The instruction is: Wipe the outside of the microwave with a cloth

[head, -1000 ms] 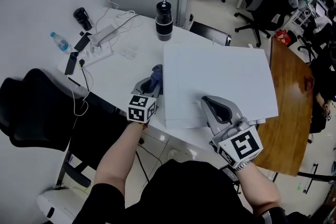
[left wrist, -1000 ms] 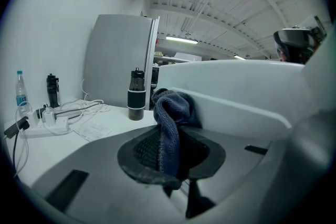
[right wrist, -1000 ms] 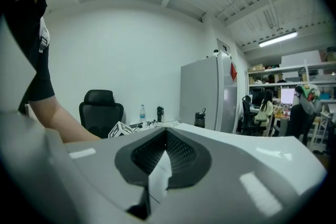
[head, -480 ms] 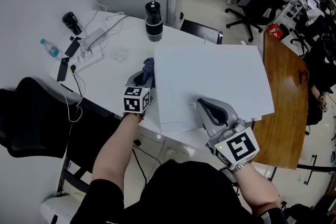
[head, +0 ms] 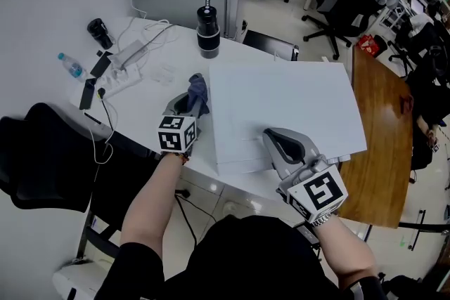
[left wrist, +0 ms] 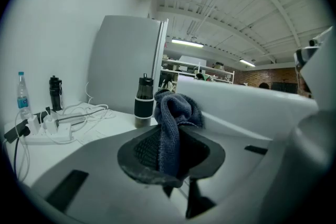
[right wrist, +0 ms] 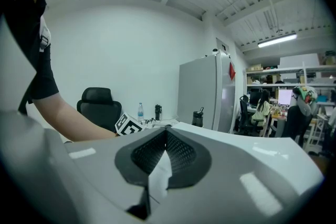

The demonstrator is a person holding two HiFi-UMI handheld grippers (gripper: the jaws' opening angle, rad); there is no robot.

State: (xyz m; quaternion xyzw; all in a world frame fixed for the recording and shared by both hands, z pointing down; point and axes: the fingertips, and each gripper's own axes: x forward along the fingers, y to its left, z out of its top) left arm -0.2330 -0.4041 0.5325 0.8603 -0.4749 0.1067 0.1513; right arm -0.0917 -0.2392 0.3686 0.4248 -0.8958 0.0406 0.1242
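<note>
- A dark blue cloth (left wrist: 170,123) is being gripped by the left tongs (head: 191,96); its bunched upper end is standing out above the jaws.
- The cloth is being held just beside the left wall of the white microwave (head: 288,102), near that wall's upper edge; whether the two are touching cannot be told.
- The microwave is being carried by the white table (head: 158,109), toward its near right corner.
- The right tongs (head: 275,140) are being held clenched, jaws together with nothing between them, low over the microwave's top near its front edge.
- A black tumbler (head: 206,30) is being shown at the table's far edge.
- A power strip (head: 123,53) with cables and a water bottle (head: 70,65) are being shown toward the table's left edge.
</note>
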